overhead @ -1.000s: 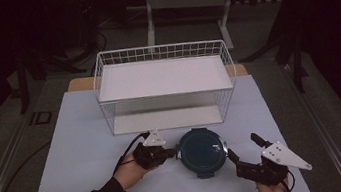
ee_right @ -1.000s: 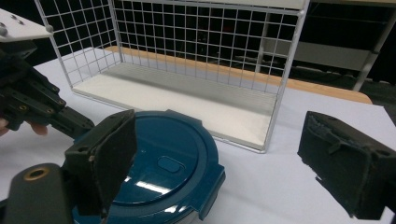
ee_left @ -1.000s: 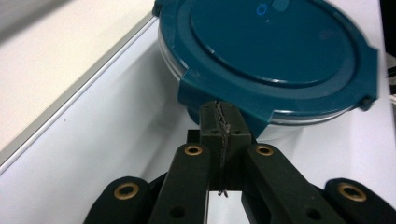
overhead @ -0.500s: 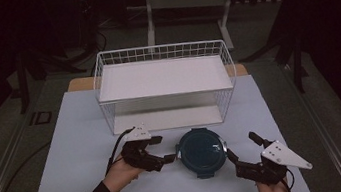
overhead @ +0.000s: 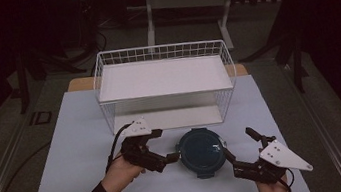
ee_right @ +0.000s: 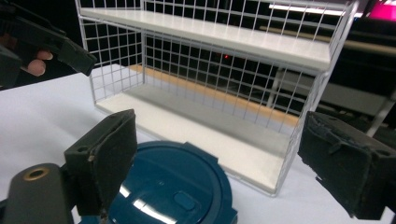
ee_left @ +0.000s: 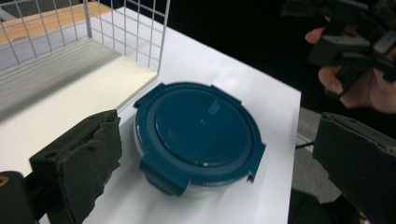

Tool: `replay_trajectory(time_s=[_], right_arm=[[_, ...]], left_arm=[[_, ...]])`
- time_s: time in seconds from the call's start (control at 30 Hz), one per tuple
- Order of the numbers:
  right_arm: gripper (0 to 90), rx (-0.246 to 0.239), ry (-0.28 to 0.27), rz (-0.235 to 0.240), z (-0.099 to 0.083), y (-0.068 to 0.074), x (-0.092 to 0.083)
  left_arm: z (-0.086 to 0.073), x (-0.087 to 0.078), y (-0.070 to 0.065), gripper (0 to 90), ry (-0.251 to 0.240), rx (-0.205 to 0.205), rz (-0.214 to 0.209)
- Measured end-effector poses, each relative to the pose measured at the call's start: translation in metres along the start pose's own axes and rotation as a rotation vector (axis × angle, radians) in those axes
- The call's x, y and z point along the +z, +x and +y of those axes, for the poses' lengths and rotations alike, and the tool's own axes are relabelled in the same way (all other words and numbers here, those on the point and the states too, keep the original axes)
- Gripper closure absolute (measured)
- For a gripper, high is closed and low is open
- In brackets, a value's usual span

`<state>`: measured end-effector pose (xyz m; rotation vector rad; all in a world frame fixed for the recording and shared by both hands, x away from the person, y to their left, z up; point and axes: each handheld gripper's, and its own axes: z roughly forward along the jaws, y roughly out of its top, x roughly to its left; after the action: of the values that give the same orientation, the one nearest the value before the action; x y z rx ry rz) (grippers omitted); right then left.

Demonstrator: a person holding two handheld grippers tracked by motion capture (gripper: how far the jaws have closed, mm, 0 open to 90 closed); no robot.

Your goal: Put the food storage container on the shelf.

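High view puts the round blue container (overhead: 200,152) on the pale table top (overhead: 73,140), lid on, just in front of the white wire rack (overhead: 163,77), which stands at twelve o'clock from it. The left gripper (overhead: 167,144) sits at nine o'clock of the container, close beside its rim; its jaws have just been opening and now stand wide apart with nothing pressed between them. In the left gripper view the container (ee_left: 198,133) lies beyond and between the two black pads (ee_left: 81,161), untouched by either (its latch tabs stick out around the lid). The right gripper (overhead: 239,147) waits at four o'clock of the container, jaws likewise spread; one jaw tip lies close at the rim, and whether it touches cannot be told. In the right gripper view the rack's lower shelf (ee_right: 201,135) and wire side (ee_right: 303,116) stand directly behind the container (ee_right: 173,186), closing off the far side, while the near side of the table is open.
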<state>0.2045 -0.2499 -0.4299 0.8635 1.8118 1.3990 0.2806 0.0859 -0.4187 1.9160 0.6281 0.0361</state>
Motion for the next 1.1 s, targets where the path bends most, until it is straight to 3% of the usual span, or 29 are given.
replay_trajectory(time_s=[0.13,0.33,0.5,0.6,0.8,0.93,0.97,1.0,1.1], right_arm=[[14.4,-0.005,-0.018,0.004,0.001,0.000,-0.002],[16.0,0.002,-0.054,0.007,0.002,-0.001,-0.009],[20.5,0.017,-0.049,0.001,0.002,-0.001,-0.014],[20.3,-0.002,-0.044,-0.006,0.000,-0.002,-0.013],[11.7,0.001,-0.008,0.012,-0.003,-0.003,-0.008],[10.4,-0.002,0.008,0.023,-0.002,-0.004,-0.005],[10.4,-0.002,0.008,0.023,-0.002,-0.004,-0.005],[10.1,0.003,0.017,0.022,-0.004,-0.005,-0.002],[10.1,-0.008,0.020,0.014,-0.004,-0.005,-0.002]], left_arm=[[0.006,0.008,0.002,1.5,-0.004,-0.013,-0.001],[0.008,0.023,0.013,1.5,-0.008,-0.085,0.015],[0.001,0.034,0.023,1.5,0.012,-0.130,0.042],[-0.006,0.042,0.030,1.6,0.043,-0.167,0.054],[-0.020,0.057,0.040,1.7,0.098,-0.235,0.079],[-0.030,0.064,0.046,1.7,0.137,-0.317,0.070],[-0.030,0.064,0.046,1.8,0.137,-0.317,0.070],[-0.034,0.067,0.048,1.8,0.143,-0.364,0.054],[-0.038,0.071,0.052,1.8,0.194,-0.437,0.018]])
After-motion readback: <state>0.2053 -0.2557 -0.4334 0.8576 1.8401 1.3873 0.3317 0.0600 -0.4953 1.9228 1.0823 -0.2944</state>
